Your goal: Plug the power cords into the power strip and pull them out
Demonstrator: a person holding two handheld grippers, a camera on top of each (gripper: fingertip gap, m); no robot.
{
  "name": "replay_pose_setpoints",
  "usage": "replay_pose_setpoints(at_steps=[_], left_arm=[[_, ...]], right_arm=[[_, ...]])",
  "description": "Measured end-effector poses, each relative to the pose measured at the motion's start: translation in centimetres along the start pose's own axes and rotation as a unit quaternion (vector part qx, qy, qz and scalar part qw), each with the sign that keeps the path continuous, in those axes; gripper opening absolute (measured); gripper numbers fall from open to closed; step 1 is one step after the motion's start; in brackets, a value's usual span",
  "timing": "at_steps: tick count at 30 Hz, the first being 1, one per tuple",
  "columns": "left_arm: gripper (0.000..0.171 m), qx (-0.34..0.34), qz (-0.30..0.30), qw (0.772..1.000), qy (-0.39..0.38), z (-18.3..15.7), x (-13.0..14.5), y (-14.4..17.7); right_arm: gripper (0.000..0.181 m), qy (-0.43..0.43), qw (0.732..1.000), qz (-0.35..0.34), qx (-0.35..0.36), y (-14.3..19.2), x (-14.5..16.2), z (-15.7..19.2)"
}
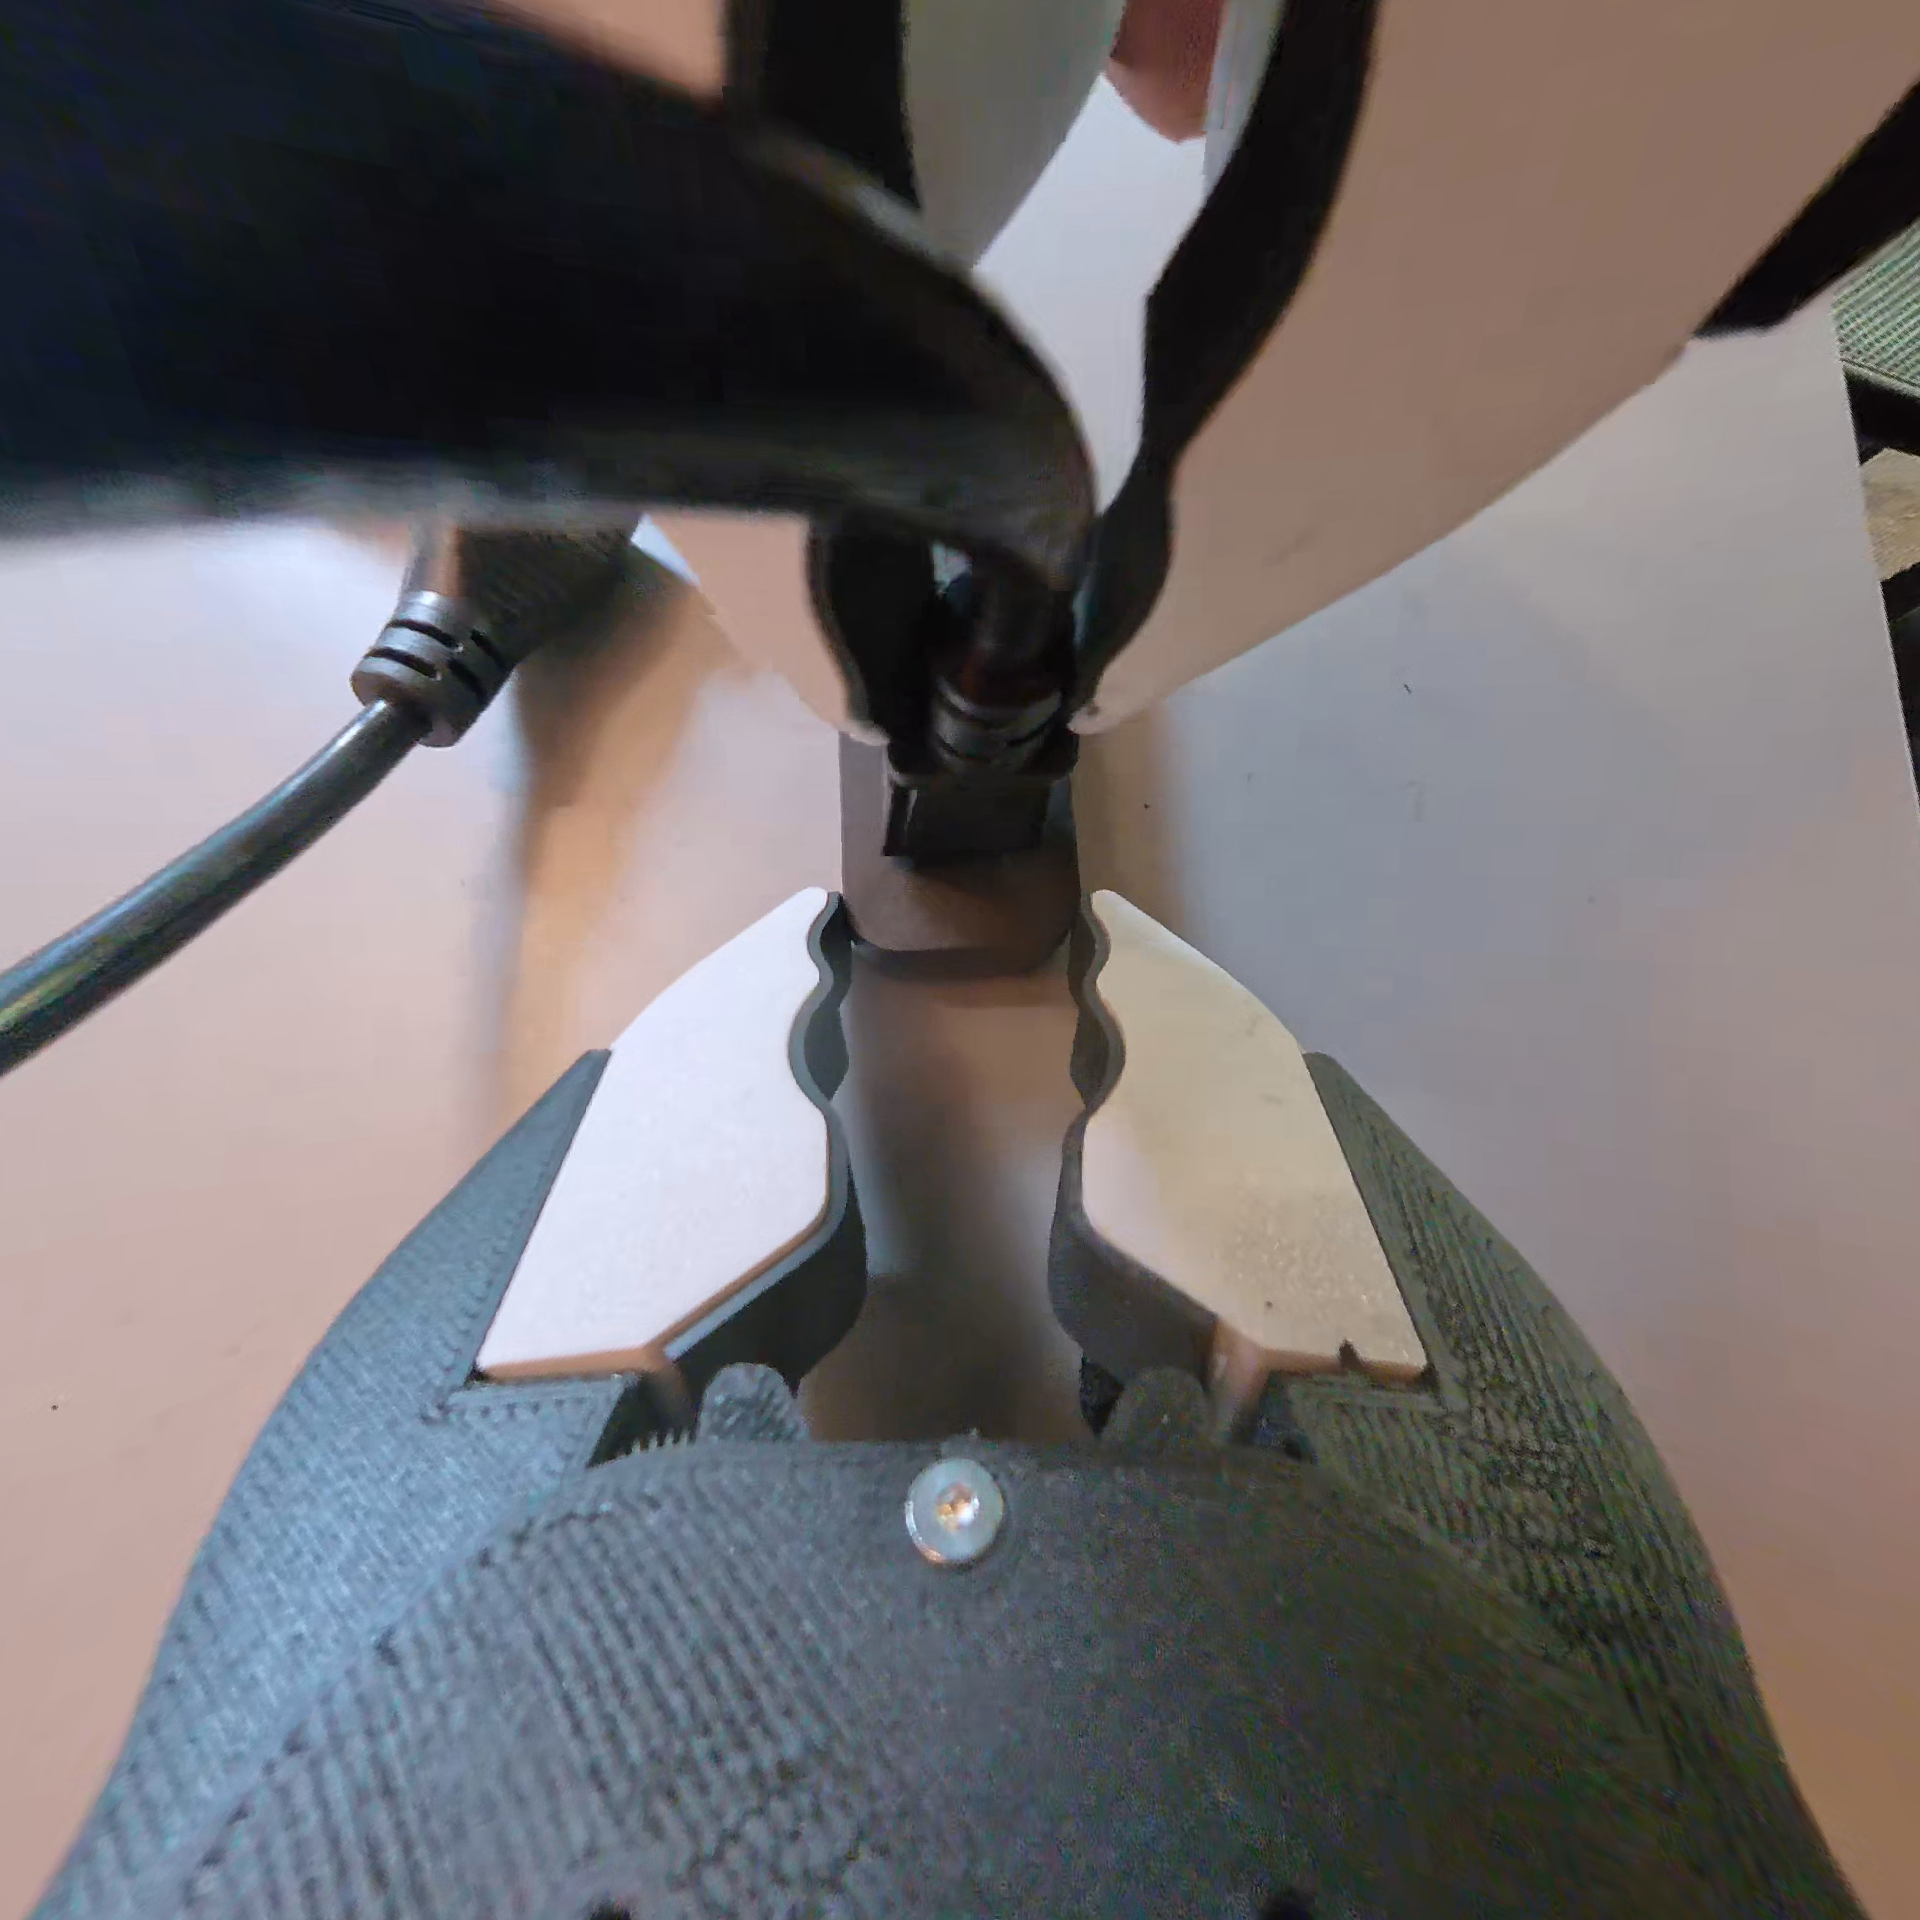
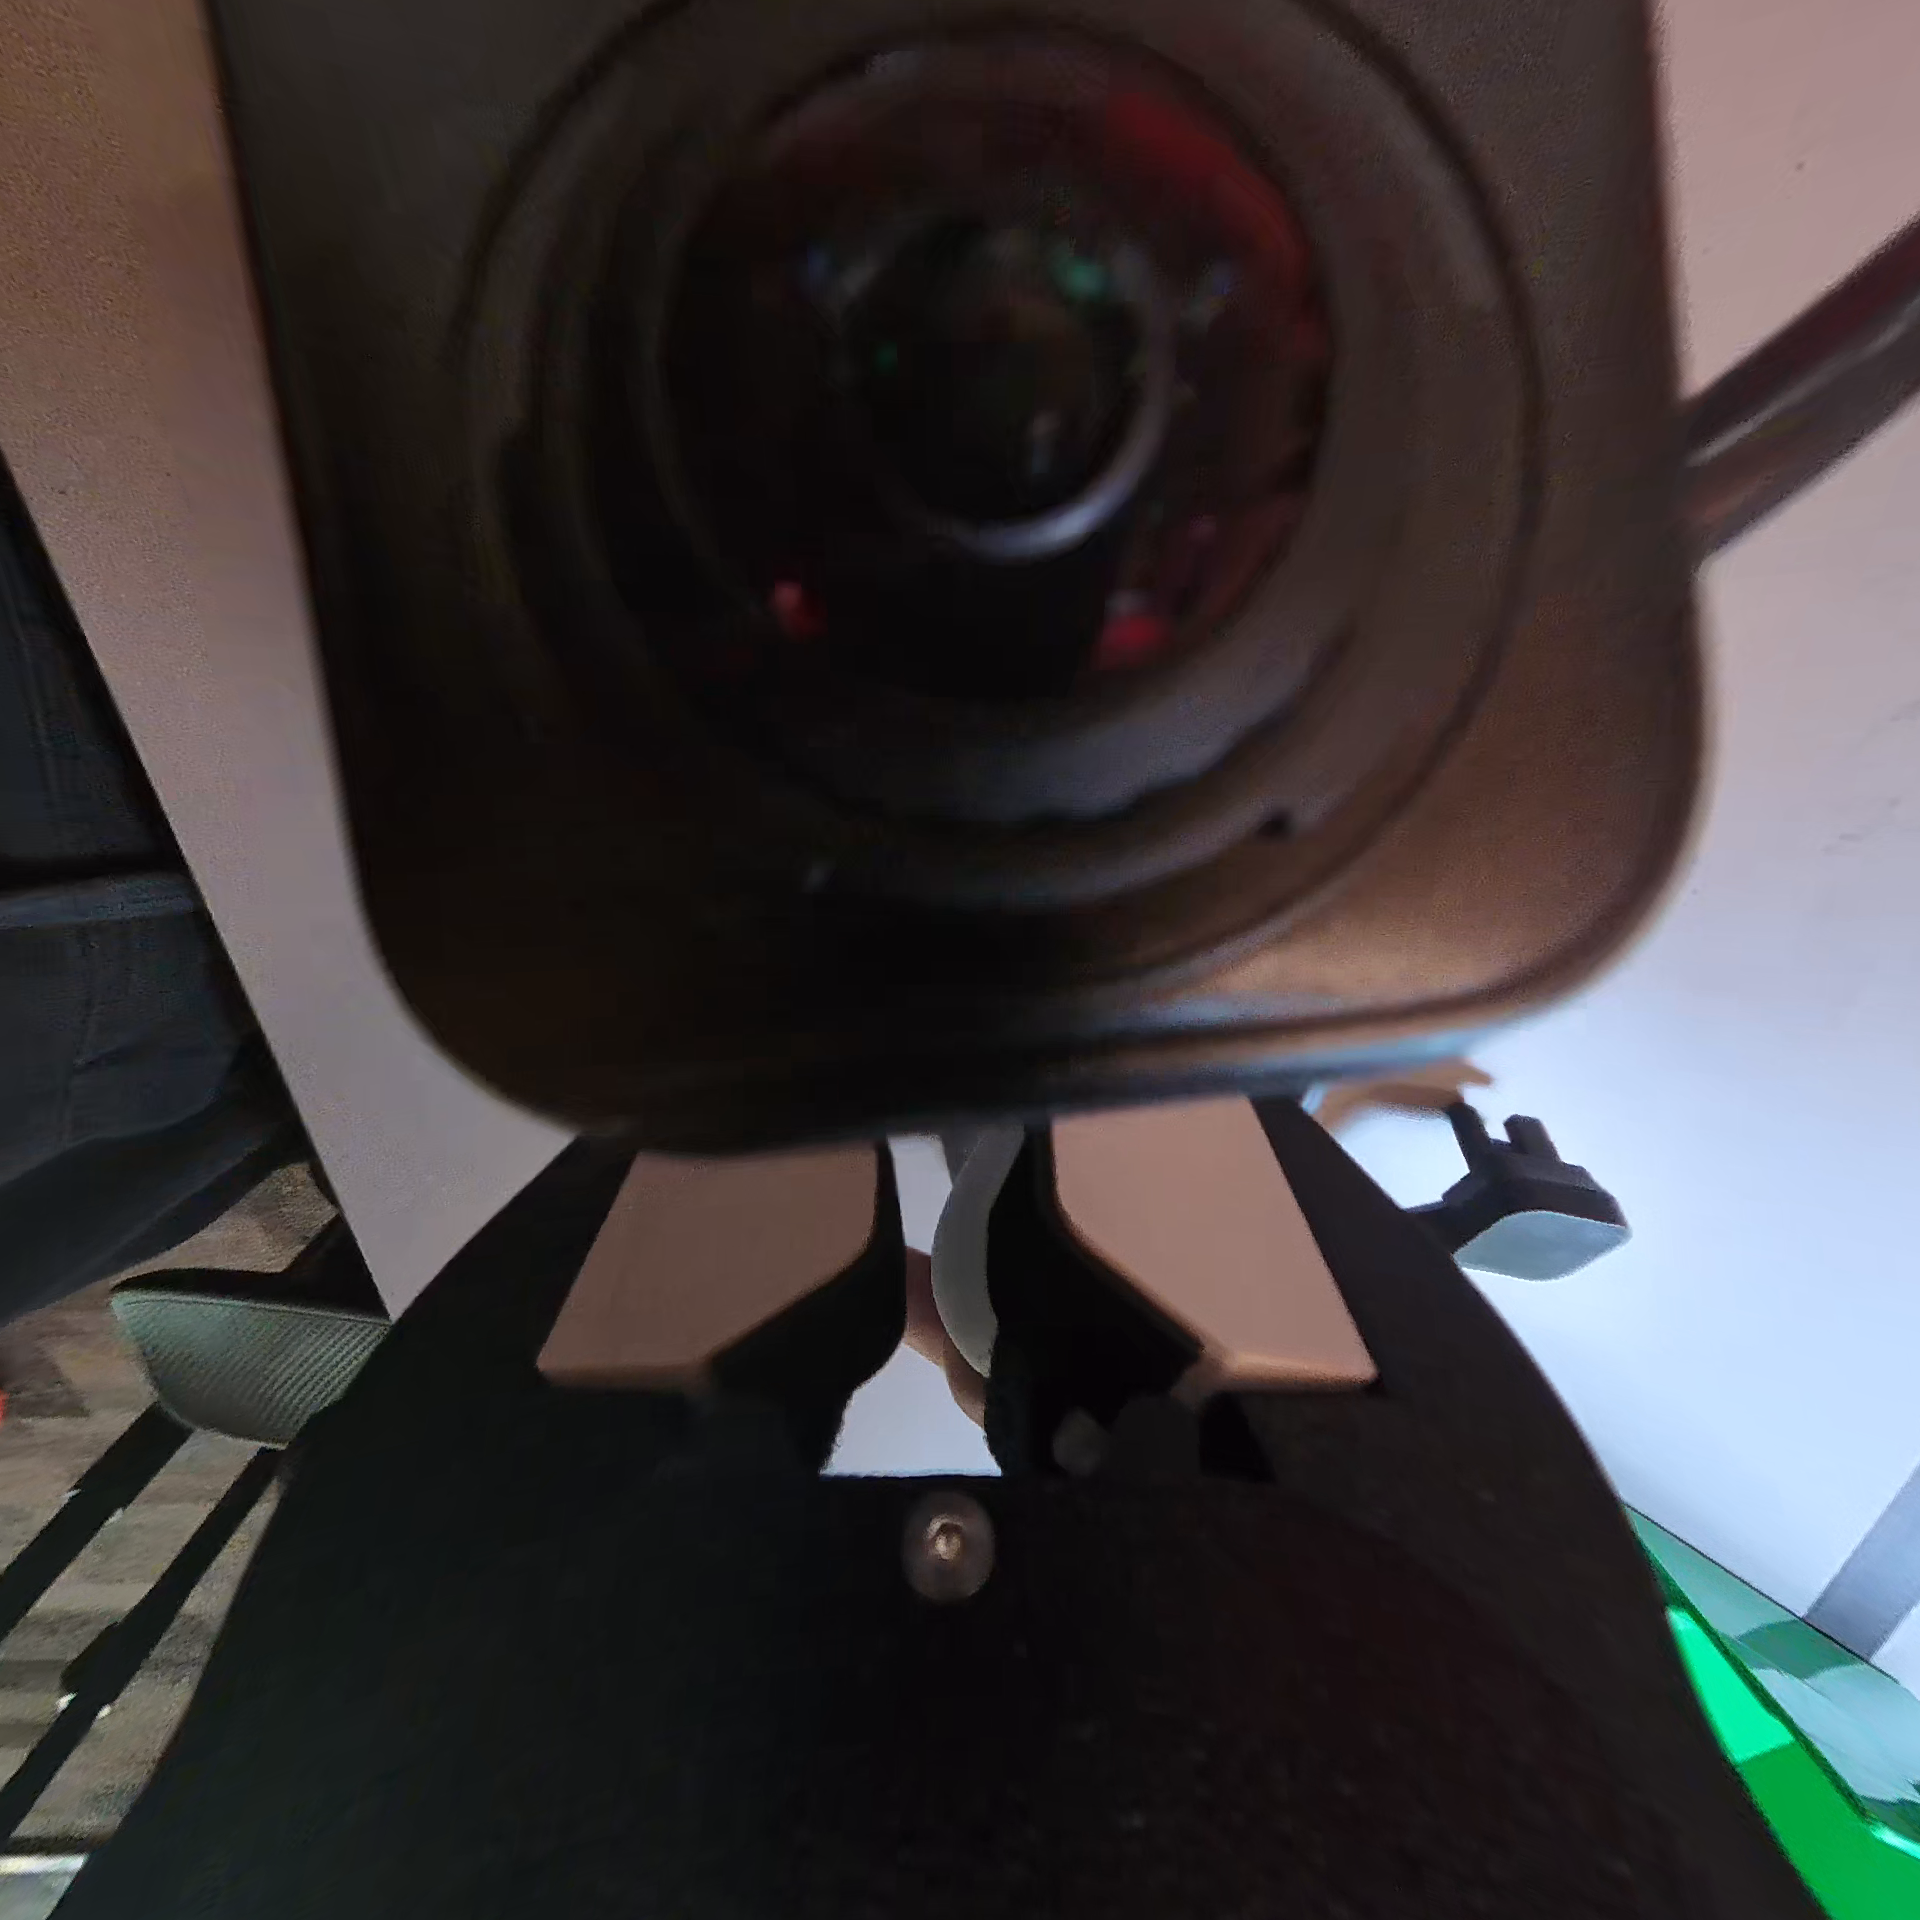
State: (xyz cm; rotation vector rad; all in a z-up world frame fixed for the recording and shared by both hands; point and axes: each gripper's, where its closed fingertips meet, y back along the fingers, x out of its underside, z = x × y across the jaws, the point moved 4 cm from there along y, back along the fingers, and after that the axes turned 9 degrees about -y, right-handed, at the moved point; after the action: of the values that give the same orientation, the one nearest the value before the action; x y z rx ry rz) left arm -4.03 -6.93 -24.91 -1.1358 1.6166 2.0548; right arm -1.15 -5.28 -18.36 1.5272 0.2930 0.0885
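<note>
Left gripper: jaws were spread part-way, fingertips either side of the end of a dark block on the table. I took that block for the power strip, but the left wrist view showed too little to be sure. Contact vs. hairline gap: couldn't tell.

Right gripper, seen from the left wrist view, was nose-down just beyond my left tips, jaws pinched on a black plug at its ribbed strain relief, plug body sitting at the strip's top face. Seated or half out: hidden.

In the right wrist view the left rig's camera housing filled most of the frame; between the right jaws I only saw a grey cord running through.

A second black cord, with its own ribbed collar, lay on the table off to the left, apart from the strip.

Handling, my read: the plug is rigid moulded plastic, light, a bit slick; the cord is soft and will flex, so grip the plug body, not the cord or the collar. The strip is light and would likely lift on a pull, so the left needs to brace it.
</note>
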Motion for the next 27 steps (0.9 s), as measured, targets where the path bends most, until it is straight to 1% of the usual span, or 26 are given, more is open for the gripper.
replay_pose_setpoints(at_steps=[4,5,7,8,12,15,18,20,22,26,27], left_arm=[[0.041,-0.004,0.005,1.0,-0.009,-0.03,-0.07,0.0],[0.041,-0.002,0.003,1.0,-0.006,-0.03,-0.05,0.0],[0.041,0.001,0.001,1.0,-0.006,0.0,0.0,0.0],[0.041,0.001,0.0,1.0,-0.005,0.0,0.01,-0.01],[0.041,0.0,0.002,1.0,-0.007,0.01,-0.06,-0.03],[0.041,0.004,-0.001,1.0,-0.005,0.03,0.0,-0.03],[0.041,0.004,0.0,1.0,-0.005,0.06,-0.06,-0.05],[0.041,0.003,-0.002,1.0,-0.003,0.03,-0.03,-0.04],[0.041,0.007,-0.006,1.0,-0.002,0.07,0.03,-0.05],[0.041,0.005,-0.001,1.0,-0.008,0.08,-0.05,-0.06],[0.041,0.005,-0.001,1.0,-0.006,0.06,-0.04,-0.06]], right_arm=[[0.02,-0.02,0.999,-0.01,-0.029,-0.08,-0.05,-0.58],[0.02,-0.019,0.999,-0.008,-0.027,-0.08,-0.07,-0.48],[0.021,-0.001,1.0,-0.007,0.004,-0.1,0.01,0.08],[0.021,-0.004,1.0,-0.013,0.004,-0.1,0.07,0.09],[0.02,-0.024,0.999,-0.022,-0.026,-0.18,-0.04,-0.52],[0.02,-0.017,0.999,-0.035,-0.001,-0.17,0.16,0.05],[0.02,-0.037,0.998,-0.051,-0.028,-0.22,0.18,-0.5],[0.02,-0.031,0.998,-0.046,-0.026,-0.22,0.15,-0.4],[0.02,-0.012,0.999,-0.043,0.002,-0.22,0.28,0.1],[0.02,-0.027,0.998,-0.04,-0.029,-0.28,0.14,-0.53],[0.02,-0.025,0.999,-0.04,-0.027,-0.27,0.14,-0.47]])
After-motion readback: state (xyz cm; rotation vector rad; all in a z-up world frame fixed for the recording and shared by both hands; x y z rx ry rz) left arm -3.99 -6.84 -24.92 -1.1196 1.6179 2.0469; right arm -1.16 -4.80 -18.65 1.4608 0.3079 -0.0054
